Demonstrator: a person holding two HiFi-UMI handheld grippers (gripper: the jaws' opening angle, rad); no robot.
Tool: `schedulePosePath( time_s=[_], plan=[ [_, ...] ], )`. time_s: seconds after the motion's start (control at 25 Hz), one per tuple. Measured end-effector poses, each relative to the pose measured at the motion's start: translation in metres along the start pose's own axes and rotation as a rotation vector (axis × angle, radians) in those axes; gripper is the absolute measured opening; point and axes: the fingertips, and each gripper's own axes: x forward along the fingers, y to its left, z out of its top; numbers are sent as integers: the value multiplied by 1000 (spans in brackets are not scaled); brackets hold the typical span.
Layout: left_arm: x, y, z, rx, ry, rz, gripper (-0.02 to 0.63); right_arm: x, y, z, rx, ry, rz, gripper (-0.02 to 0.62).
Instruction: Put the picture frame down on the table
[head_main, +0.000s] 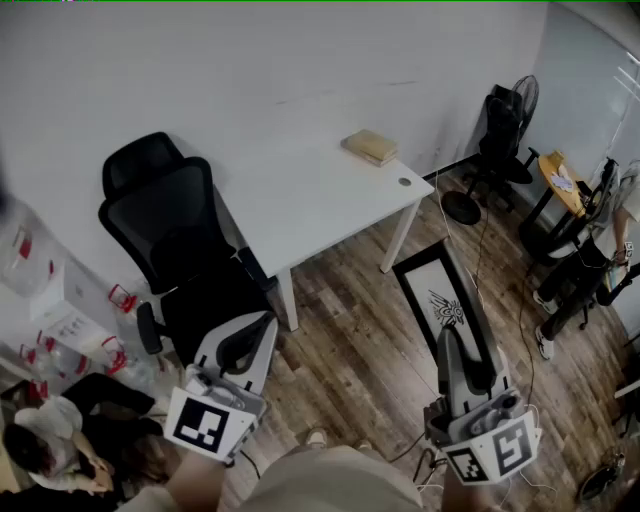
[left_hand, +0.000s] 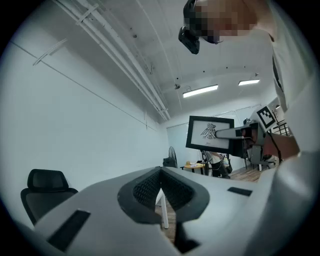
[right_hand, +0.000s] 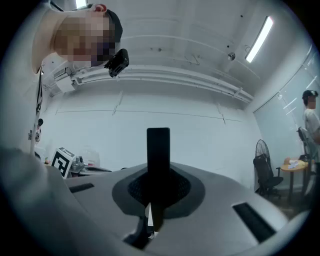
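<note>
Right hand-held gripper (head_main: 448, 340) (right_hand: 158, 172): jaws pressed onto the near edge of the picture frame (head_main: 440, 295). Seen along the jaws in the right gripper view, the picture frame (right_hand: 158, 150) shows edge-on as a dark upright bar rising from between them. The frame has a black border around a white field with a dark winged emblem. It is held in the air, face up in the head view, over the wooden floor (head_main: 350, 340). It is to the right of the white bench (head_main: 330, 200) and touches no part of it.

Left hand-held gripper (head_main: 266, 320) (left_hand: 161, 170): jaw tips closed together with nothing between them. It is raised near the black office chair (head_main: 185, 250). The left gripper view catches the picture frame (left_hand: 210, 132) facing it across the room.

Surroundings: a stack of books (head_main: 370, 146) lies on the far corner of the bench. A standing fan (head_main: 515, 100) is by the far wall, and a person (head_main: 590, 270) stands at the right edge beside a small round yellow table (head_main: 562, 180).
</note>
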Motion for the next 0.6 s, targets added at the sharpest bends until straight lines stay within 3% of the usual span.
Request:
schedulePosePath(
  time_s=[0.6],
  plan=[
    [-12, 0, -2, -7, -26, -41, 21, -2, 16, -5, 5, 18, -9, 31]
  ],
)
